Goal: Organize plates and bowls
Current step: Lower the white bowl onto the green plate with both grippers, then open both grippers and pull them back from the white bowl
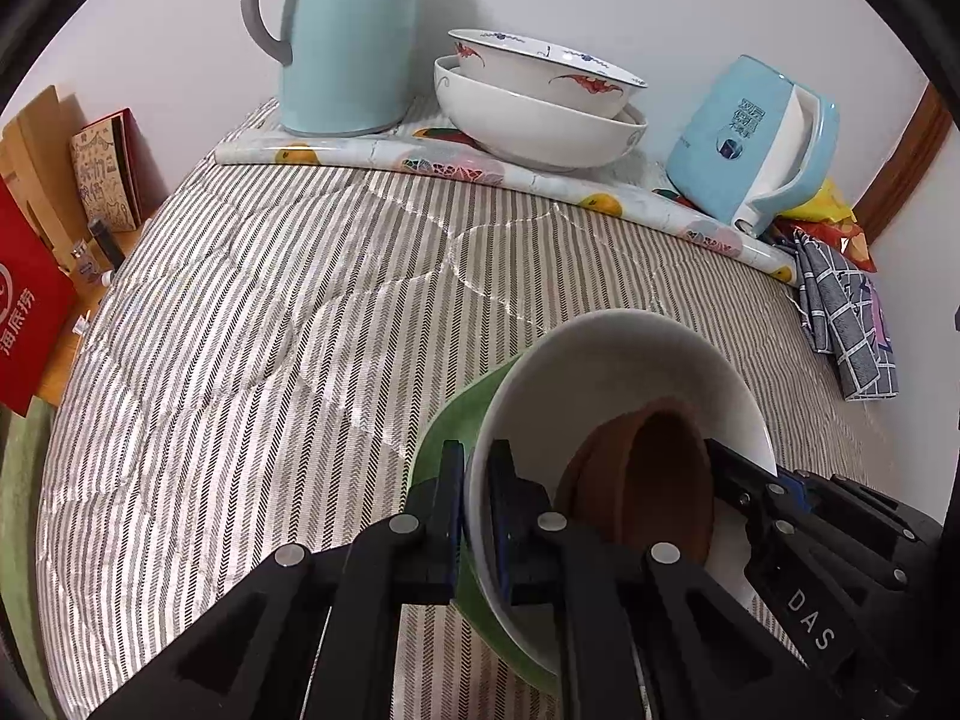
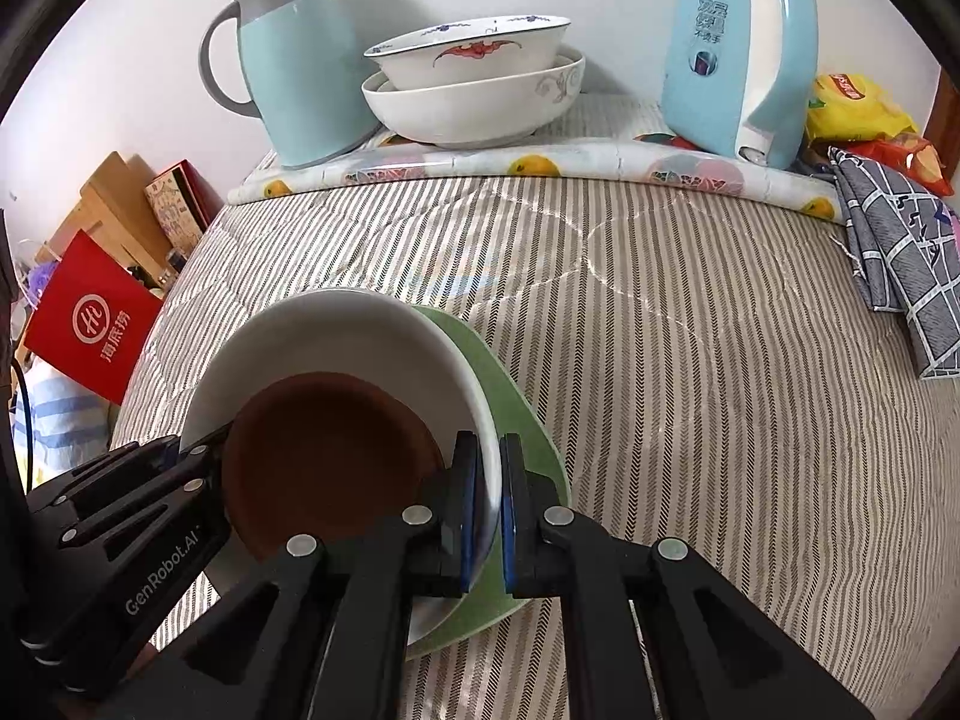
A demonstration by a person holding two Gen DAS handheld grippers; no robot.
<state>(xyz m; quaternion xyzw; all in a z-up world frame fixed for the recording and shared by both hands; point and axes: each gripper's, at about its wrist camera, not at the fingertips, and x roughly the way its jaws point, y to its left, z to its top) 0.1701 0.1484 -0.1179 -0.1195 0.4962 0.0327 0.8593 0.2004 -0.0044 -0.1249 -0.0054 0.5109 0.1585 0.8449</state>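
My left gripper [image 1: 474, 516] pinches the near-left rim of the white bowl [image 1: 630, 360], brown dish [image 1: 648, 480] nested inside, green plate [image 1: 444, 438] beneath. My right gripper [image 2: 487, 510] clamps the opposite rim. The stacked bowls [image 2: 474, 90] lie straight ahead, well apart, by the wall; both hands equally placed.

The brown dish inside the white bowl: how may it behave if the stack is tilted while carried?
The brown dish sits loose in the white bowl, gripped by neither gripper, so it would probably slide. The bowl looks glazed and smooth, thus likely slippery. Both seem ceramic, probably fragile if dropped.
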